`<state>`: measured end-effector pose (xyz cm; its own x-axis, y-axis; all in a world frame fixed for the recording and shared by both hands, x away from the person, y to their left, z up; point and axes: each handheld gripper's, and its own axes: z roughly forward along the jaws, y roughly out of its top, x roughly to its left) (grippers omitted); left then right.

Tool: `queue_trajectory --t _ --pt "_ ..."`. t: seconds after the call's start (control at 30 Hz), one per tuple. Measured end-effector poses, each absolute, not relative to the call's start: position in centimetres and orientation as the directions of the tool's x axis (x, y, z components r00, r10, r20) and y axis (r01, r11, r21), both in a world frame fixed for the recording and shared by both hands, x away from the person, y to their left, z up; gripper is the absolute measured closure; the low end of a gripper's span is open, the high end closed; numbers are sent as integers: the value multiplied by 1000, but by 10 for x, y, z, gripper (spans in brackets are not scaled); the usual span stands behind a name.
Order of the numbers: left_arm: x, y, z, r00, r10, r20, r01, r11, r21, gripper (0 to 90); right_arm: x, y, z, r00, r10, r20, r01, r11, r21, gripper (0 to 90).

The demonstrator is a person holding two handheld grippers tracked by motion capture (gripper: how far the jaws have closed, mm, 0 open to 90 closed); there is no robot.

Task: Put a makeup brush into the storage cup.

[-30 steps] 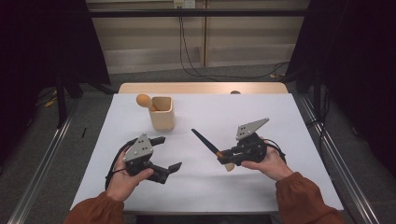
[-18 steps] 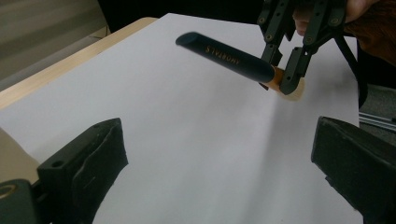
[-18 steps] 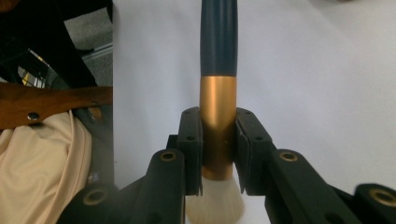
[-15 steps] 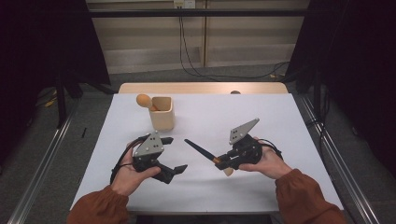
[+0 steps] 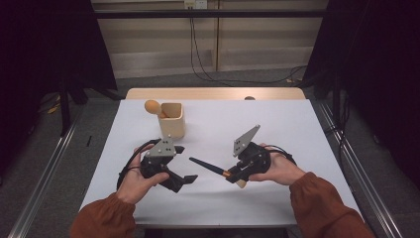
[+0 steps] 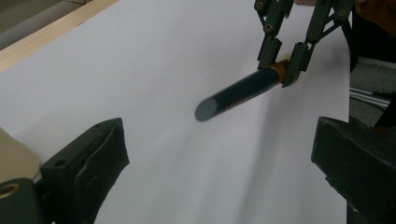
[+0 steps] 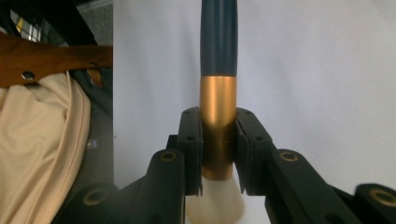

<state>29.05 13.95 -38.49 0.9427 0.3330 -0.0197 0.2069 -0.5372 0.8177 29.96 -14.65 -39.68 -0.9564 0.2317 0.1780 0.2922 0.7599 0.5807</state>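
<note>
Handover looks like the step in hand, judged from how the two claws face each other across the middle of the white-topped table (image 5: 297,129).

At about eight o'clock of the table in the high view, the left claw (image 5: 184,179) is held just above the surface, its jaws standing wide apart with nothing between them; in the left gripper view the jaws frame bare white table, and the brush's dark end points straight toward the gap. Up at about eleven o'clock stands a pale wooden square cup (image 5: 172,120) with a round-headed wooden spoon (image 5: 153,106) leaning out of it, well apart from both hands.

At about five o'clock the right claw (image 5: 232,176) is clamped on a make-up brush with a dark blue handle, gold metal collar and pale bristle tuft (image 5: 208,167). The right gripper view shows the pads pressing on the gold collar (image 7: 217,126), the tuft below them, the handle running away from the camera. In the high view the brush lies nearly level, clear of the table, its handle tip aimed toward nine o'clock at the left claw.

Next, I judge, the left claw must come around the free dark handle and close before the right one lets go; the cup is the likely destination.
</note>
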Motion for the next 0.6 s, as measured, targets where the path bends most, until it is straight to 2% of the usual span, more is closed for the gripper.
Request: queue_trajectory --t 0.6 --pt "301 120 -380 976 212 -43 177 -668 723 51 305 -127 -398 -971 179 158 233 860 455 743"
